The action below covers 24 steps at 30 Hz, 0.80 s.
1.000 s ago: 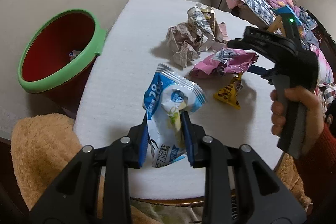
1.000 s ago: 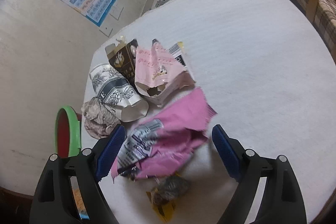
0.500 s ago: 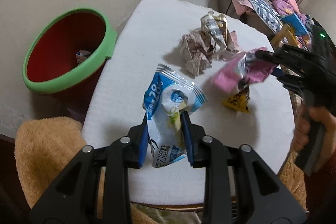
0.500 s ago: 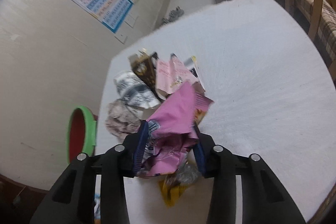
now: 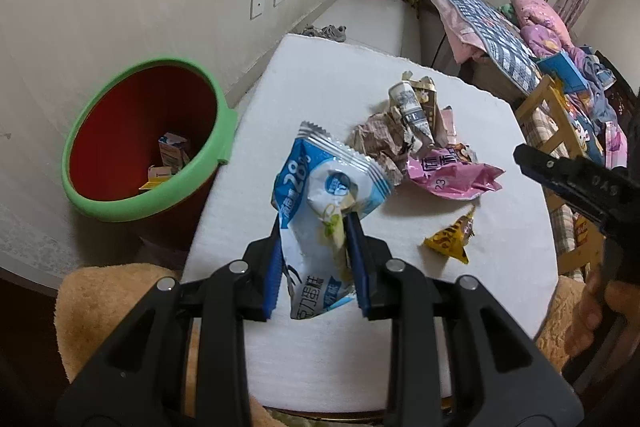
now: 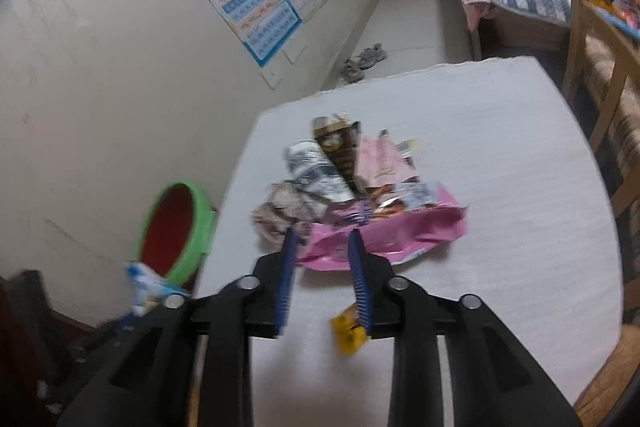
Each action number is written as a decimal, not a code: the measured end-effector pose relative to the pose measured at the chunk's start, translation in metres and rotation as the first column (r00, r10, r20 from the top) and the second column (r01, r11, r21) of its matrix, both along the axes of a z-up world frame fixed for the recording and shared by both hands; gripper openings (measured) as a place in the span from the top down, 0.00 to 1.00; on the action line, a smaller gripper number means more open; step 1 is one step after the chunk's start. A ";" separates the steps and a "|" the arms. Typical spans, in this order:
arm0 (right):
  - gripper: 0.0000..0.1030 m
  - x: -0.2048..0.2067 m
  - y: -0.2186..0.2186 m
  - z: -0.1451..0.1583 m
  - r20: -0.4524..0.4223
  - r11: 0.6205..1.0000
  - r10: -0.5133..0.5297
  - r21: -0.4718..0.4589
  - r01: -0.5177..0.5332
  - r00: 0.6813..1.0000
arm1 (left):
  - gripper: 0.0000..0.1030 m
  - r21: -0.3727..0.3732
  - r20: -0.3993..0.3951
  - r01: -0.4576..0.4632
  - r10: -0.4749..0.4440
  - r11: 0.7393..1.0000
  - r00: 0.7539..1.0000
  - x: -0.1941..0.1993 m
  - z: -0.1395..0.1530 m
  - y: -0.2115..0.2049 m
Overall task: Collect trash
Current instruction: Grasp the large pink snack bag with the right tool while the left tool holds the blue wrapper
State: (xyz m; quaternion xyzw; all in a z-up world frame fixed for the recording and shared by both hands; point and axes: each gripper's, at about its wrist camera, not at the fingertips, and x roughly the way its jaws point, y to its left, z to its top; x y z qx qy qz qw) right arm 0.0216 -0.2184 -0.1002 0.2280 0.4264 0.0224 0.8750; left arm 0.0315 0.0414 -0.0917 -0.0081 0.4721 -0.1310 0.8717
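Left gripper (image 5: 314, 259) clamped on a crinkled blue-and-white wrapper (image 5: 326, 203), frame centre; right gripper (image 6: 322, 281) jaws slightly parted, empty, having just reopened above the pink wrapper (image 6: 400, 231).

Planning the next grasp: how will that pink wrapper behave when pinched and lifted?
The pink wrapper looks like thin, glossy film, creased and lying nearly flat on the table, so probably floppy and very light. The shiny surface may be slippery between the fingers. It lies against the crumpled paper, which might drag along.
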 end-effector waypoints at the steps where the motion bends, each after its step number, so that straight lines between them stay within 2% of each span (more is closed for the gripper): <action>1: 0.40 0.005 -0.003 -0.003 -0.024 1.000 -0.003 -0.028 0.002 1.000 | 0.73 0.001 0.000 -0.003 0.003 1.000 1.000 0.000 0.000 0.002; 2: 0.31 0.008 -0.007 -0.008 -0.045 0.999 -0.002 -0.036 0.000 0.999 | 0.72 0.002 0.001 -0.008 0.008 1.000 1.000 -0.001 0.000 0.005; 4: 0.30 0.014 -0.018 -0.018 -0.092 0.999 -0.026 -0.035 0.023 0.995 | 0.72 0.003 -0.005 -0.019 0.019 1.000 1.000 -0.001 -0.003 0.009; 7: 0.24 0.023 -0.041 -0.041 -0.151 0.990 -0.116 0.063 0.127 0.982 | 0.73 -0.005 -0.029 -0.043 0.043 0.999 0.999 -0.001 -0.009 0.014; 13: 0.21 0.045 -0.053 -0.079 -0.262 0.955 -0.213 0.146 0.257 0.941 | 0.72 -0.003 -0.038 -0.047 0.047 0.999 0.998 -0.005 -0.011 0.016; 18: 0.18 0.060 -0.048 -0.092 -0.290 0.951 -0.240 0.122 0.285 0.926 | 0.72 0.008 -0.032 -0.053 0.054 0.999 0.998 -0.007 -0.009 0.017; 19: 0.20 0.061 -0.046 -0.090 -0.268 0.955 -0.243 0.101 0.278 0.932 | 0.72 0.010 -0.030 -0.057 0.057 0.998 0.998 -0.008 -0.009 0.018; 20: 0.27 0.062 -0.044 -0.088 -0.259 0.960 -0.240 0.082 0.269 0.936 | 0.72 0.010 -0.031 -0.061 0.061 0.998 0.998 -0.008 -0.009 0.019; 21: 0.37 0.063 -0.041 -0.085 -0.252 0.967 -0.225 0.065 0.248 0.941 | 0.72 0.011 -0.031 -0.063 0.064 0.998 0.997 -0.007 -0.009 0.019; 23: 0.67 0.063 -0.037 -0.080 -0.230 0.978 -0.192 0.040 0.206 0.954 | 0.72 0.012 -0.033 -0.071 0.071 0.997 0.997 -0.006 -0.010 0.021; 24: 0.72 0.062 -0.037 -0.078 -0.220 0.982 -0.173 0.039 0.186 0.960 | 0.72 0.013 -0.035 -0.074 0.074 0.997 0.997 -0.006 -0.011 0.021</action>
